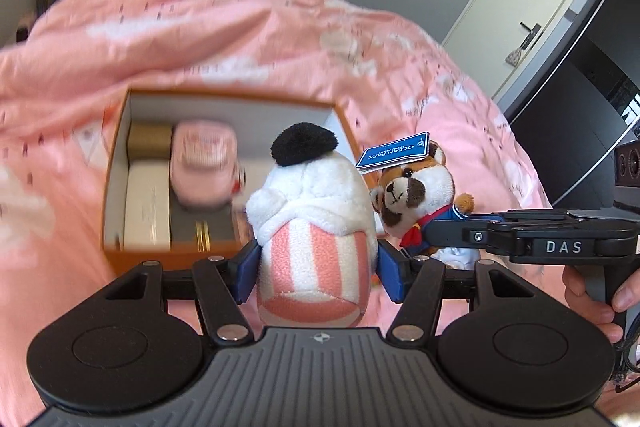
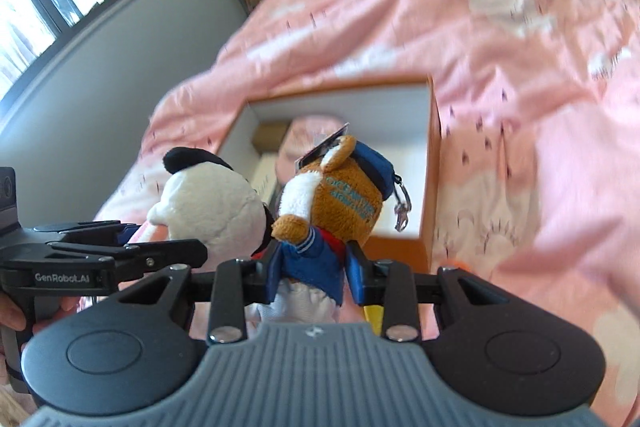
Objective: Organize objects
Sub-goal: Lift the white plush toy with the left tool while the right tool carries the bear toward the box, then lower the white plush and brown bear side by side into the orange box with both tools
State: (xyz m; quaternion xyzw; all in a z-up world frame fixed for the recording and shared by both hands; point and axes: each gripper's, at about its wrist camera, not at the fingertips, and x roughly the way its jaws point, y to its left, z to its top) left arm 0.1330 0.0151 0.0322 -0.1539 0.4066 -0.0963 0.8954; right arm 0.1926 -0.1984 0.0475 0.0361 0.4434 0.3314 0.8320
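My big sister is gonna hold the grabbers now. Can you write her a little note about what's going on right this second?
Left gripper: jaws shut on the white plush with the pink striped body, held up in the air.
Right gripper: jaws shut on the brown sailor plush, held right beside the other toy.
The orange box sits open on the pink duvet, just ahead of both toys. Inside already: a pink case, a white box and a gold box.
Left to do: probably put both plush toys into the free right side of the box, then let go.

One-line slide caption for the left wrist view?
Left gripper clamps a pink-striped white plush before an orange box; right gripper holds a sailor bear alongside.
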